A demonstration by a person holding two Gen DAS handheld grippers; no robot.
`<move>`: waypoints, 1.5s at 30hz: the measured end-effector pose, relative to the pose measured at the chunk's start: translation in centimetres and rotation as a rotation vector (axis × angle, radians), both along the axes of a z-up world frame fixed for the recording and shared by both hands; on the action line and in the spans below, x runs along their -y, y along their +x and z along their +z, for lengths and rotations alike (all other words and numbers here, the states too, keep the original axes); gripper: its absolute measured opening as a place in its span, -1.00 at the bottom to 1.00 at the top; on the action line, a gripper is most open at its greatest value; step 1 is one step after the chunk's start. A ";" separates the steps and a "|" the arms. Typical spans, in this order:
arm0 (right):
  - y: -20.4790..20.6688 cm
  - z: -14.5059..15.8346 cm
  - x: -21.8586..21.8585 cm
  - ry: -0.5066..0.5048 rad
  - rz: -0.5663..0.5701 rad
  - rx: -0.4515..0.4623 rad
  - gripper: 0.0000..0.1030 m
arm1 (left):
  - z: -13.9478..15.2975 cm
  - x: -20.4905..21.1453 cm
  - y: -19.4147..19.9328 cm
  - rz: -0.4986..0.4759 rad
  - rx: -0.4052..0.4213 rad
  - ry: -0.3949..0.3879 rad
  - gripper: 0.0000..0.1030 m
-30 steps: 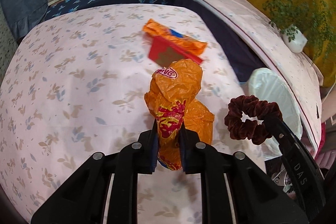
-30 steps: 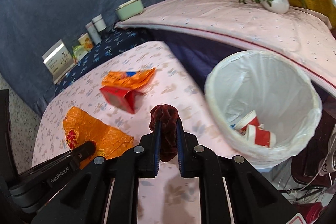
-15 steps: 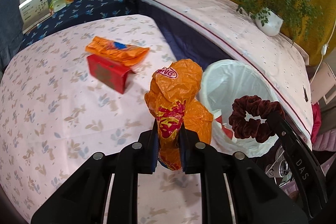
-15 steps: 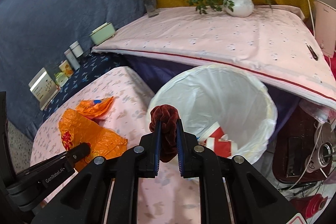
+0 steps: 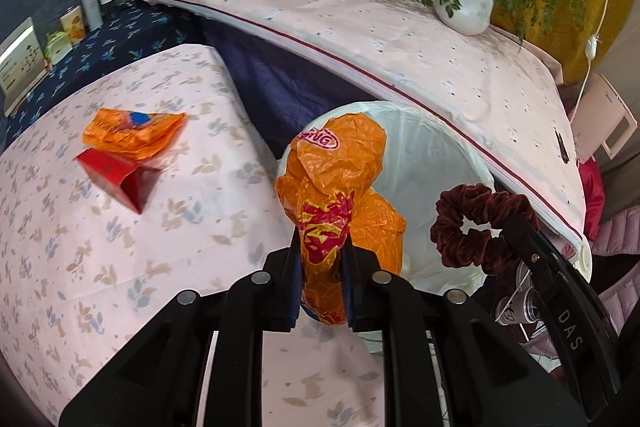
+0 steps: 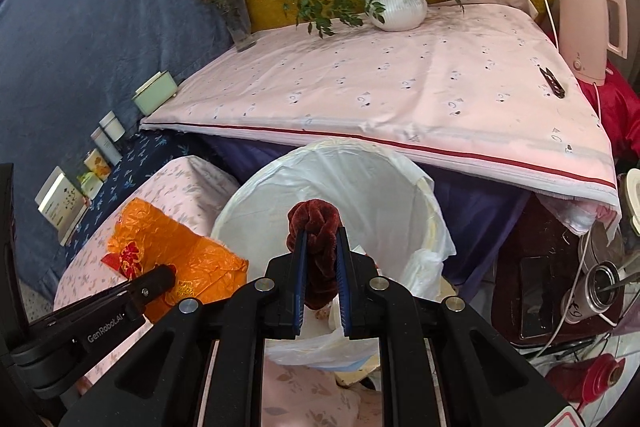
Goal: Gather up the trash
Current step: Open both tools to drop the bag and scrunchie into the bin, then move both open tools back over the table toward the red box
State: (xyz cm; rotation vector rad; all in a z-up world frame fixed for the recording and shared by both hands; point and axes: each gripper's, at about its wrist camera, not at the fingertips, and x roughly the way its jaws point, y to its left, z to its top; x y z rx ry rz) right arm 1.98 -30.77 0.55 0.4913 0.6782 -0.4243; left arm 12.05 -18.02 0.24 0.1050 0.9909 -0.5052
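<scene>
My left gripper (image 5: 322, 259) is shut on a crumpled orange plastic bag (image 5: 340, 183) and holds it over the near rim of the white-lined trash bin (image 5: 432, 147). My right gripper (image 6: 319, 247) is shut on a dark red velvet scrunchie (image 6: 314, 223) and holds it above the bin (image 6: 360, 183). The scrunchie also shows in the left wrist view (image 5: 476, 223), and the orange bag in the right wrist view (image 6: 176, 251). An orange snack wrapper (image 5: 132, 131) and a red carton (image 5: 116, 175) lie on the floral table (image 5: 80, 267).
A higher table with a pink cloth (image 6: 400, 87) stands behind the bin, with a potted plant (image 6: 394, 3), a vase (image 6: 238, 19) and a kettle (image 6: 588, 23). Small containers and a box (image 5: 60, 35) line the far dark-blue cloth. Clutter and cables (image 6: 580, 287) lie right of the bin.
Both grippers have swung right from over the floral table to above the bin, still holding the orange bag and the scrunchie. The wrapper and carton stayed on the table.
</scene>
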 end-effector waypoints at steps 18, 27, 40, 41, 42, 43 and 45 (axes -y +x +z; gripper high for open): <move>1.8 -1.1 1.2 0.021 -0.011 -0.004 -0.31 | -1.0 1.7 2.0 0.006 -0.005 0.005 0.06; 2.0 -1.0 0.3 0.012 -0.006 -0.012 -0.14 | -1.2 -0.6 2.5 0.066 -0.022 -0.010 0.18; 2.8 -0.3 -3.3 -0.019 0.061 -0.019 -0.13 | -0.8 -5.1 2.8 0.181 -0.026 -0.031 0.25; 2.9 -0.2 -3.5 -0.021 0.066 -0.020 -0.13 | -0.8 -5.4 2.8 0.189 -0.026 -0.031 0.25; 2.9 -0.2 -3.9 -0.023 0.073 -0.021 -0.13 | -0.8 -5.8 2.8 0.196 -0.026 -0.030 0.25; 3.0 -0.2 -4.1 -0.024 0.078 -0.023 -0.13 | -0.8 -6.1 2.9 0.203 -0.026 -0.030 0.25; 3.2 -0.2 -4.6 -0.027 0.088 -0.026 -0.13 | -0.8 -6.8 2.9 0.219 -0.026 -0.031 0.25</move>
